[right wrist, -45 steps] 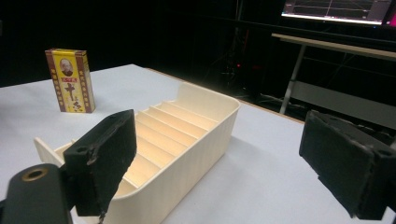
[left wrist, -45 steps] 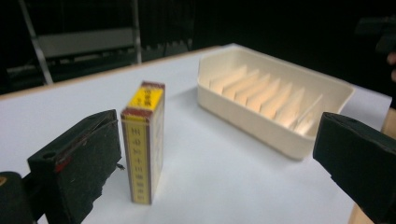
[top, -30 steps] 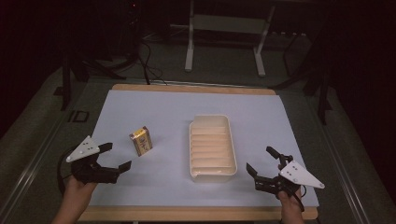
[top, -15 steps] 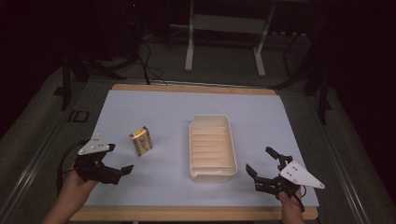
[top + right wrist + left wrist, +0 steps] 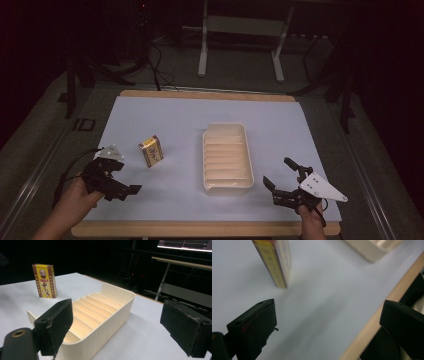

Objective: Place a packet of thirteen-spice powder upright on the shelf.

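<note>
Approach step: left gripper (image 5: 122,181) was wide open, just short of the upright box (image 5: 150,151) left of the tray (image 5: 226,159); right gripper (image 5: 285,182) idled wide open by the tray; next looked like closing in on the box

open mat between box (image 5: 150,152) and tray (image 5: 225,158).

The hand-held gripper (image 5: 329,322), jaws wide apart, faces an upright yellow box (image 5: 275,262).

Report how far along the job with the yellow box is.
Done: nothing; the yellow box stands upright on the white mat, apart from the cream tray, whose slots are empty. In hand: the left gripper, open, is near the box. Left: grasping and moving it; the right gripper is open, holding nothing.
</note>
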The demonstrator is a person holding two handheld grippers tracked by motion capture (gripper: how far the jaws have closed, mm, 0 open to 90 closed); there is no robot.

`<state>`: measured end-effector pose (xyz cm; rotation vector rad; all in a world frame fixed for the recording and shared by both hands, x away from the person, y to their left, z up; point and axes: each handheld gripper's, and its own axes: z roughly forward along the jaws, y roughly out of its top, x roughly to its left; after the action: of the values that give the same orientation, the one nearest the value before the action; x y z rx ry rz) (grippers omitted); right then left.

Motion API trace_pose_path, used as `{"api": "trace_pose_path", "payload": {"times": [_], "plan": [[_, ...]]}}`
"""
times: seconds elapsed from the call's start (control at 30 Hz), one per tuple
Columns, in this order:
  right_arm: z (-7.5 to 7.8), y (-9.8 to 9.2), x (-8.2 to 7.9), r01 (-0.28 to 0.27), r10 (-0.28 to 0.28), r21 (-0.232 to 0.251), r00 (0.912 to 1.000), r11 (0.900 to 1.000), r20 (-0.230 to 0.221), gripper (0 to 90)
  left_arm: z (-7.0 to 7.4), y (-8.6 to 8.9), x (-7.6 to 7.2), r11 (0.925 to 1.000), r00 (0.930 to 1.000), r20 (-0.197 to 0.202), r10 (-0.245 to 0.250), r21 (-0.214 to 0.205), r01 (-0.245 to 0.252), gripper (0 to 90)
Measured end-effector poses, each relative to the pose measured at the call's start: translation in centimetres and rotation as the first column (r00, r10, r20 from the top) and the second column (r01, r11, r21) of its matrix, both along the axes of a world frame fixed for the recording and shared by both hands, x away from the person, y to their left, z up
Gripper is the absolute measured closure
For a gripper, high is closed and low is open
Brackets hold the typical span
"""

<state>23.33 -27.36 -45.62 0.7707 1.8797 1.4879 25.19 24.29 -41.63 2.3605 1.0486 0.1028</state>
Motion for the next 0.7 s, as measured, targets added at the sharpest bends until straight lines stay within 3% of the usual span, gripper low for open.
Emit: {"api": "trace_pose_path", "payload": {"times": [0.23, 0.4, 0.53, 0.57, 0.63, 0.7], "plan": [[0.0, 0.0, 0.0, -0.001, 0.001, -0.001, 1.0, 1.0, 0.0, 11.1, 0.1, -0.3, 0.7, 0.995, 0.9961, -0.089, -0.002, 0.099, 0.011, 1.3], [0.0, 0.0, 0.0, -0.003, 0.003, -0.002, 1.0, 1.0, -0.001, 11.1, -0.4, -0.6, 1.2, 0.9857, 0.9851, -0.171, -0.015, 0.163, 0.043, 1.3], [0.0, 0.1, 0.0, -0.004, 0.004, -0.007, 1.0, 1.0, -0.002, 11.1, -0.2, -1.3, 1.2, 0.9705, 0.9801, -0.186, -0.07, 0.214, 0.11, 1.3], [0.0, 0.1, 0.0, -0.004, 0.004, -0.007, 1.0, 1.0, -0.002, 11.1, -0.2, -1.3, 1.2, 0.9705, 0.9801, -0.186, -0.07, 0.214, 0.11, 1.3], [0.0, 0.2, 0.0, -0.006, 0.006, -0.011, 1.0, 0.9999, -0.001, 11.2, 0.0, -1.3, 1.7, 0.9662, 0.9738, -0.217, -0.067, 0.229, 0.118, 1.3], [0.0, 0.2, -0.1, -0.008, 0.008, -0.012, 1.0, 0.9999, 0.0, 11.2, 0.1, -1.0, 2.2, 0.9677, 0.9672, -0.25, -0.045, 0.23, 0.104, 1.3]]}}
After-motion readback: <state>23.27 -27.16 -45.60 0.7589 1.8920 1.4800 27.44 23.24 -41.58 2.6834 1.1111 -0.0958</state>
